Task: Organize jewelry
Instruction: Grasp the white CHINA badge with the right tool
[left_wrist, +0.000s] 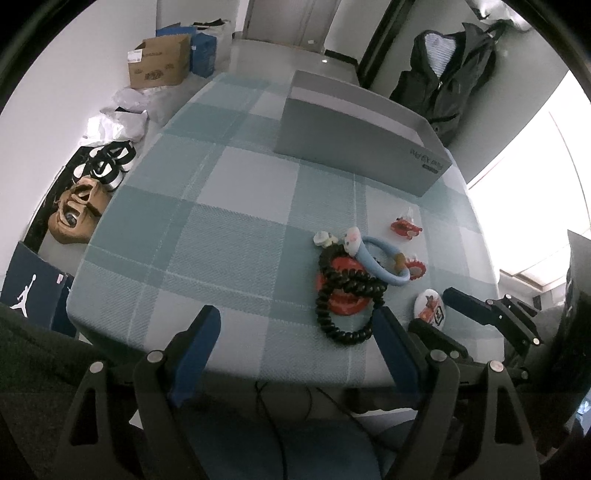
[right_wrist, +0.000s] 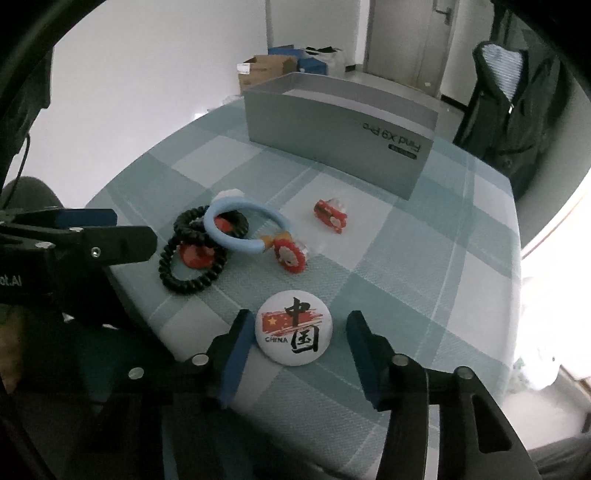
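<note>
A table covered with a blue-and-white checked cloth (right_wrist: 406, 258) was seen in both wrist views, and a grey box (right_wrist: 340, 133) stood open-topped at its far side. The box is taken as the landmark here.

In front of the box, toward the near edge of the table, a round white badge (right_wrist: 294, 328) printed with a red flag and black characters lay flat on the cloth. The right gripper (right_wrist: 297, 332) was held with its jaws spread wide, one blue finger on each side of the badge; the left finger appeared just beside the badge's rim, though contact could not be confirmed, and the right finger stood apart from it.

Between the badge and the box, a small red clip (right_wrist: 330, 215) lay alone on the cloth. To the left of it, a light blue ring (right_wrist: 243, 230) with a red flower charm (right_wrist: 290, 256) rested partly over a black coiled hair tie (right_wrist: 192, 258), and a red piece (right_wrist: 195, 255) was seen under the coils. All of these lay outside the box.

The left gripper (left_wrist: 295, 332) was held open, nothing between its fingers, at the near table edge farthest from the box; its right finger (left_wrist: 391, 343) was seen just beside the black coil (left_wrist: 343, 295).
</note>
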